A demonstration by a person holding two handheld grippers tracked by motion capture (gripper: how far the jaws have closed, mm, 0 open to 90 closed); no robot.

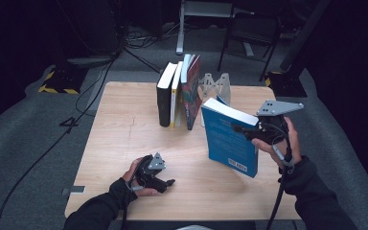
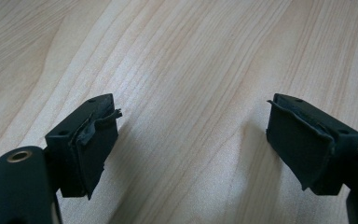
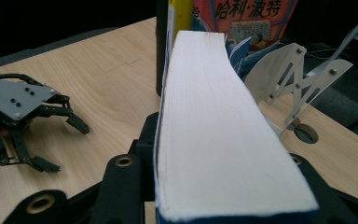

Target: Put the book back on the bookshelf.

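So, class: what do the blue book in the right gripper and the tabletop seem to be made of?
Thick blue-covered book: paper, judging by the matte white page block; the cover looks like smooth, slightly glossy card. Pale wooden tabletop: wood or wood-look laminate, with visible grain lines and a satin sheen.

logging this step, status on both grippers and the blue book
Right gripper shut on blue book, held off the table. Left gripper open, low over table. Book row beyond, nothing between.

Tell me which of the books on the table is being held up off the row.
The blue book, clamped in the right tool and tilted above the table. The black book, the yellow one and the red one stand upright together.
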